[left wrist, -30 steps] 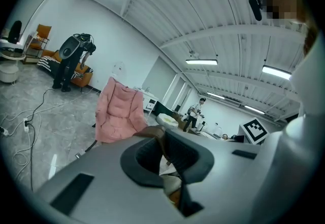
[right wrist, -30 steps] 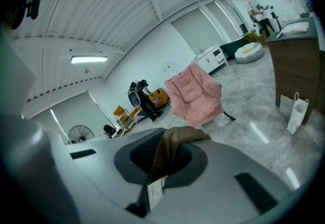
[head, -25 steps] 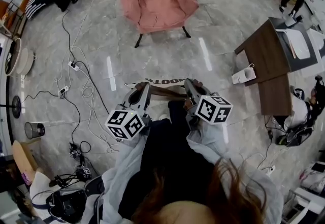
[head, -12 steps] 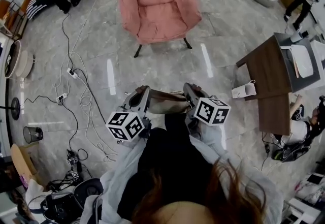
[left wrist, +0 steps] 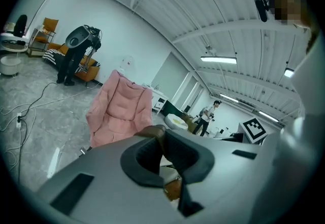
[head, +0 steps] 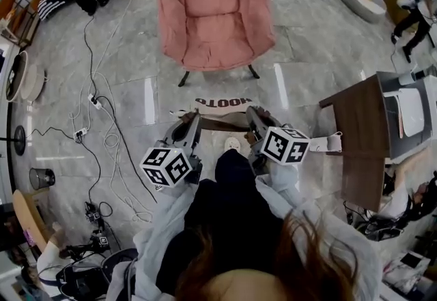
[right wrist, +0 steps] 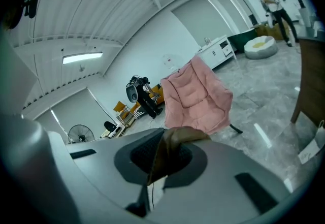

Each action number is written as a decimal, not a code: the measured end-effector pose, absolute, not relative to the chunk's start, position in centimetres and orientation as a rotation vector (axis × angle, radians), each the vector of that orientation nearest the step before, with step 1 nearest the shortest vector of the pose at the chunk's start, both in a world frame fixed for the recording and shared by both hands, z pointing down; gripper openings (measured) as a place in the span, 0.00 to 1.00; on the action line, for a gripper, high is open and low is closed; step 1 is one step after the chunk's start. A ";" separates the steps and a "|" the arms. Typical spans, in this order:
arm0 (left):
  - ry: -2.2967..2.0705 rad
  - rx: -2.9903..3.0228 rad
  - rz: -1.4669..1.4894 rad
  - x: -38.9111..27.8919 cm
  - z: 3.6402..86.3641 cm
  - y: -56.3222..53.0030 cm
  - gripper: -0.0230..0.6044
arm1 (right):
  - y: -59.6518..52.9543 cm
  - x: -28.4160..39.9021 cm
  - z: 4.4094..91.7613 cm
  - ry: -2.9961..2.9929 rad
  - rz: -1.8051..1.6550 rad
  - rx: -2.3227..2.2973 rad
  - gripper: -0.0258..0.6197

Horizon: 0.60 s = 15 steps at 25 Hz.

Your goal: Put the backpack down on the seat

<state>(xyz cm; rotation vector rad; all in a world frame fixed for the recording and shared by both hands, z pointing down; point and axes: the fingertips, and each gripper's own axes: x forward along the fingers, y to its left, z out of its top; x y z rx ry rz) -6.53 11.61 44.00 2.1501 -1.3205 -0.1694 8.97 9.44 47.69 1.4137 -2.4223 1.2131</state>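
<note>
The left gripper (head: 193, 122) and right gripper (head: 254, 117) each pinched an end of the brown fabric backpack (head: 222, 123), held above the floor short of the pink padded armchair (head: 212, 13). It looked best carried level over the seat's front edge, then lowered mid-seat before releasing.

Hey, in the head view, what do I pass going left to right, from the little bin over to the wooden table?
Bin → floor cables → left tongs → backpack → right tongs → wooden table.
</note>
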 end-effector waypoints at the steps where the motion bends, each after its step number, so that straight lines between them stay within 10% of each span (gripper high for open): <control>1: -1.326 2.152 -0.168 -6.4 43.9 10.8 0.08 | 8.5 9.0 47.5 -2.430 1.211 1.408 0.05; 15: -1.415 2.133 -0.195 -4.1 43.6 3.2 0.08 | 0.8 11.4 47.7 -2.453 1.258 1.316 0.05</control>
